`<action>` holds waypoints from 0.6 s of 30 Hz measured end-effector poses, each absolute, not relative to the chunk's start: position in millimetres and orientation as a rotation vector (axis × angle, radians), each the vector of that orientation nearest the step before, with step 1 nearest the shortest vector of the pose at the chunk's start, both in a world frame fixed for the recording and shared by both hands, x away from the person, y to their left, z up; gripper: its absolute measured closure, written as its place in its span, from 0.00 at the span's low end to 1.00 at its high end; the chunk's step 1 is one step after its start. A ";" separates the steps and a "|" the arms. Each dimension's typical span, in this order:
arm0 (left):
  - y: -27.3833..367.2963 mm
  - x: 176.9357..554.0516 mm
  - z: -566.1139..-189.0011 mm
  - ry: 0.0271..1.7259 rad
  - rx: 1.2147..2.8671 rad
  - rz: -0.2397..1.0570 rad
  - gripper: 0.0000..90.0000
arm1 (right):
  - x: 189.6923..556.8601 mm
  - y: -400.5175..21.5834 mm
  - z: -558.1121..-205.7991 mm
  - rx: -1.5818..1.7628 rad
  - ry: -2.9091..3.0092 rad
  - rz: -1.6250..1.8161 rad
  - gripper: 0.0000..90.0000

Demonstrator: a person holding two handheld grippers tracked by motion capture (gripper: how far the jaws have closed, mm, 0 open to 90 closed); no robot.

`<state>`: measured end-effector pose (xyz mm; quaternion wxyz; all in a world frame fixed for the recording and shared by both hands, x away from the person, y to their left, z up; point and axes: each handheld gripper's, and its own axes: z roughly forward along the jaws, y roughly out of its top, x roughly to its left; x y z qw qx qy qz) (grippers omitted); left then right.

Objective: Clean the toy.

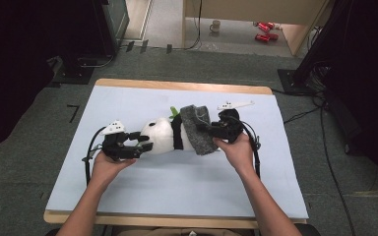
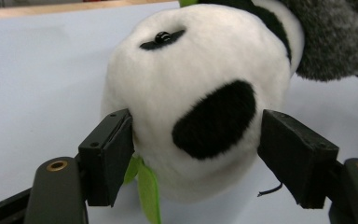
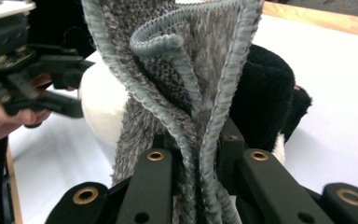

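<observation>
High view puts my left gripper (image 1: 140, 143) at centre-left, jaws spread around the plush panda (image 1: 165, 135) mid-frame; left gripper view shows a gap beside each pad. My right gripper (image 3: 193, 154) pinches the grey knit cloth (image 3: 177, 79), which hides the panda's body.

— What do we see holding everything up?
— A wooden table (image 1: 177, 85) with a pale blue sheet (image 1: 177, 182) on top.
— And what lies on our sheet?
— A soft black-and-white panda toy (image 1: 165, 135), on its side.

One plush panda (image 1: 162, 135), one grey cloth (image 1: 197, 128)
</observation>
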<state>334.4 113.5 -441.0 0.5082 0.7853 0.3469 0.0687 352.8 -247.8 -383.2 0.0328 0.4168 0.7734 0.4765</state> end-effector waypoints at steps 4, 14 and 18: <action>114.9 331.8 -444.9 0.840 1.897 0.182 0.30 | 360.9 -247.3 -382.5 1.284 2.368 1.478 0.89; 103.5 342.6 -461.5 0.835 1.876 0.215 0.18 | 374.2 -246.4 -382.3 1.304 2.331 1.502 0.88; 97.5 348.8 -467.3 0.844 1.856 0.254 0.15 | 373.6 -246.7 -381.9 1.308 2.329 1.499 0.88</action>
